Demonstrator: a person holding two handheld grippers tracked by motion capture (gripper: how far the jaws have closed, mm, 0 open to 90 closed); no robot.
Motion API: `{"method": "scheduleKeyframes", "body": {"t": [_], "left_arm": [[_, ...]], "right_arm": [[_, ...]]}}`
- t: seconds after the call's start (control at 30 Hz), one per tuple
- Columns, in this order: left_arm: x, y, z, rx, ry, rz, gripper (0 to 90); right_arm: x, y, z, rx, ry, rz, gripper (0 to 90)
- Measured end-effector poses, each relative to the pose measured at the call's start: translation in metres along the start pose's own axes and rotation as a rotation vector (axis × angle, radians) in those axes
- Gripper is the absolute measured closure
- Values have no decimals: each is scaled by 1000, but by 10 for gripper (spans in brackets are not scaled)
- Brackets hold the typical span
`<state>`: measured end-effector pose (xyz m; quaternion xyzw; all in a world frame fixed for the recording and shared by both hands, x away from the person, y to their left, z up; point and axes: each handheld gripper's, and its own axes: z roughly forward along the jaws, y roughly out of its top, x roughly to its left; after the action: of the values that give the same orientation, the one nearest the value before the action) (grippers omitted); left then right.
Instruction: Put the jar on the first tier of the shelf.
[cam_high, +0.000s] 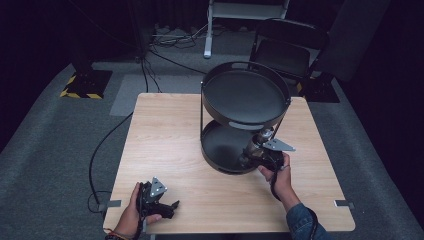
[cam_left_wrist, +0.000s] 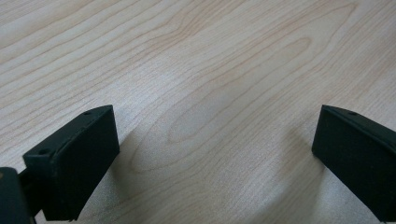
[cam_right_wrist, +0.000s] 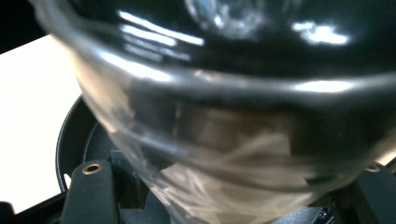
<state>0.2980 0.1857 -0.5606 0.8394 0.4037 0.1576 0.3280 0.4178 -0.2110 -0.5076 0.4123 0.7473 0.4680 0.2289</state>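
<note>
A clear glass (cam_right_wrist: 219, 140) sits clamped between the right gripper (cam_high: 260, 150)'s jaws at the near rim of the black two-tier stand (cam_high: 245, 95)'s lower tray, toward the table (cam_high: 170, 150)'s right edge. It could clip the upper tray and slip. The left gripper (cam_high: 156, 199), jaws spread and empty, rests by the near-left corner; dark carpeted room beyond.

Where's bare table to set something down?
The wooden table is bare left of the two-tier black tray stand, up to the far left corner. It is crowded at right, where the right gripper holds a glass.
</note>
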Motion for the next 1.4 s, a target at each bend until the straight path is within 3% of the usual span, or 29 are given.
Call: {"method": "scheduleKeyframes", "body": {"t": [1.03,1.4], "left_arm": [[0,0,0,1,0,3,4],[0,0,0,1,-1,3,4]], "right_arm": [[-1,0,2,71,14,-40,312],[-2,2,2,130,20,-88,226]]}}
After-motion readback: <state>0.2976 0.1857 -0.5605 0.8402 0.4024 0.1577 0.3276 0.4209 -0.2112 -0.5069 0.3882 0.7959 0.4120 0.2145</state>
